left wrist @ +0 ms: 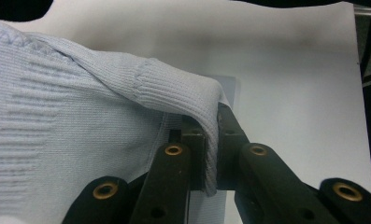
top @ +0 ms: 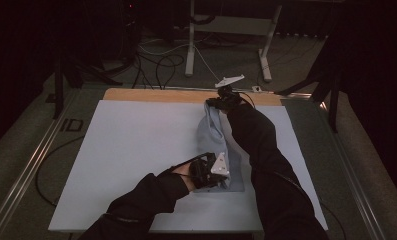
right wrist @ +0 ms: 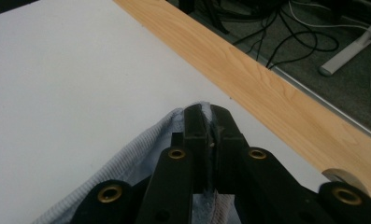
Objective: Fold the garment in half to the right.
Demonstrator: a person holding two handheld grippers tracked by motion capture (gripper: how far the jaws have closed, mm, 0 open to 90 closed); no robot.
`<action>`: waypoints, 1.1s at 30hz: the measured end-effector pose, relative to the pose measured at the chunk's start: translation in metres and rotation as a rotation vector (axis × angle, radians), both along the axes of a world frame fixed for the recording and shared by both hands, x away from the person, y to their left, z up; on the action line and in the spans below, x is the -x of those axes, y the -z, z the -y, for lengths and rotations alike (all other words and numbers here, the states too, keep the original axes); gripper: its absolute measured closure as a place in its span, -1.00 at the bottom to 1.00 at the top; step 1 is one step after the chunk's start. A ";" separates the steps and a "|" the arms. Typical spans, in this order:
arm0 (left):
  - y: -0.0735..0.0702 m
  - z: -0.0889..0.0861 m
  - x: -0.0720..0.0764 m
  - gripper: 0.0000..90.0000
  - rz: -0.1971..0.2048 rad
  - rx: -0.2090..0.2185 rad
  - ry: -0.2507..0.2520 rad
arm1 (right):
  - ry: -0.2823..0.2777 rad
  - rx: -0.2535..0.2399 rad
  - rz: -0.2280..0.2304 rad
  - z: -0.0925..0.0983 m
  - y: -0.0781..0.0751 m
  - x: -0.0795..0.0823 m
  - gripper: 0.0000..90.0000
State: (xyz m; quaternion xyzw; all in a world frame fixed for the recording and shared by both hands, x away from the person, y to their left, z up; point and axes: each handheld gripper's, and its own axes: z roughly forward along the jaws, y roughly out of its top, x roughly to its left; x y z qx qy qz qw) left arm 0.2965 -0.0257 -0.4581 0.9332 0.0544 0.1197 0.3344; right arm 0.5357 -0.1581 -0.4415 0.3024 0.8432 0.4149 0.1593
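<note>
A pale blue knitted garment [top: 217, 142] lies folded in a long strip on the white table cover [top: 136, 150], running from near the front toward the far edge. My left gripper [top: 221, 177] is shut on its ribbed near end; in the left gripper view the knit [left wrist: 80, 130] drapes over the jaws, pinched at the left gripper [left wrist: 212, 135]. My right gripper [top: 217, 104] is shut on the far end, by the wooden strip; the right gripper view has a corner of the garment [right wrist: 141, 149] clamped in the right gripper [right wrist: 210, 123].
The bare wooden table edge [top: 156, 95] runs along the far side [right wrist: 276, 98]. Beyond it are cables [top: 161, 62] and white desk legs [top: 190, 45] on the floor. White cover spreads wide to the left of the garment.
</note>
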 end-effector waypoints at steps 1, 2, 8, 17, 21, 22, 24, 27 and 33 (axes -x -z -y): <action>0.001 0.002 -0.001 0.94 -0.001 -0.002 0.004 | -0.001 0.003 -0.001 0.002 0.002 -0.001 0.94; 0.002 0.004 -0.001 0.94 -0.003 -0.005 0.004 | 0.001 0.004 -0.006 0.003 0.003 -0.001 0.94; 0.008 0.016 -0.006 0.93 -0.020 -0.021 0.014 | 0.018 -0.011 -0.019 0.013 0.009 -0.002 0.93; 0.017 0.031 -0.017 0.92 -0.061 -0.029 0.064 | 0.036 -0.031 -0.028 0.031 0.016 -0.002 0.92; 0.019 0.036 -0.019 0.88 -0.087 -0.024 0.082 | 0.049 -0.046 -0.038 0.038 0.020 -0.003 0.53; 0.019 0.037 -0.019 0.81 -0.104 -0.017 0.098 | 0.055 -0.050 -0.038 0.039 0.019 -0.002 0.30; 0.018 0.040 -0.018 0.65 -0.131 -0.005 0.114 | 0.063 -0.063 -0.047 0.042 0.018 -0.002 -0.05; 0.018 0.042 -0.014 0.48 -0.145 -0.003 0.137 | 0.097 -0.083 -0.040 0.047 0.015 -0.002 -0.31; 0.016 0.043 -0.007 0.14 -0.138 -0.001 0.175 | 0.065 -0.151 -0.076 0.053 0.010 0.005 -0.71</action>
